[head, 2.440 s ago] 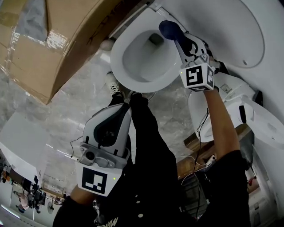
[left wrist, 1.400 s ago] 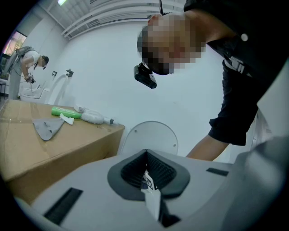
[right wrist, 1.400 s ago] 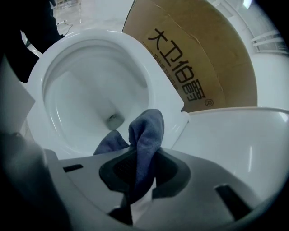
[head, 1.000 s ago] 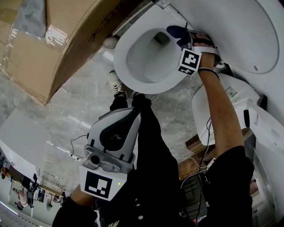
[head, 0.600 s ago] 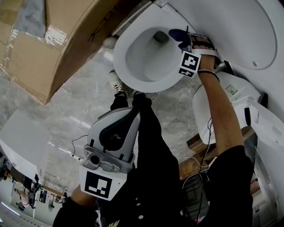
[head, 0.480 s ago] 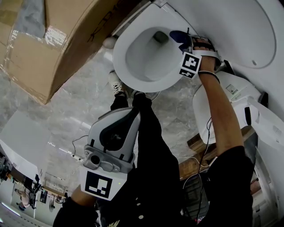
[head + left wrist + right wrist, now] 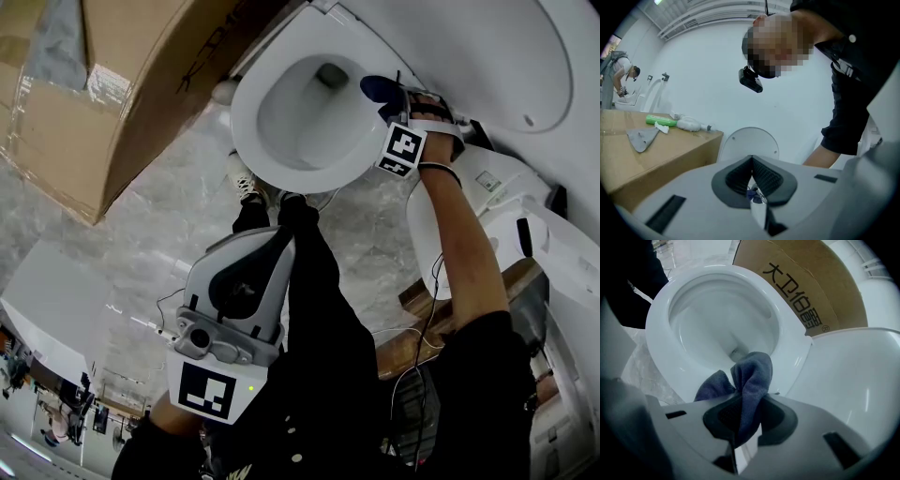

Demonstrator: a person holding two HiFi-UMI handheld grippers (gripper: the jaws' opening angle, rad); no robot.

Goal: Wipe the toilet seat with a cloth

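Bunching out ahead of the right gripper (image 7: 746, 418), whose jaws are clenched on its lower folds, the dark blue cloth (image 7: 751, 373) reaches the white toilet seat (image 7: 790, 341) just in front of the jaws, near the raised lid (image 7: 853, 380) on the gripper's right. Gripped this short, I judge, it can be pressed firmly along the seat. The left gripper (image 7: 752, 173) hangs well back from the toilet seat, jaws closed on nothing, probably kept out of the way, with a cardboard box (image 7: 656, 145) to its left.

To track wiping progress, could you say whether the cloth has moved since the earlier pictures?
Yes. In the head view, the cloth has slid along the toilet seat, away from the drain opening, toward the seat's front.
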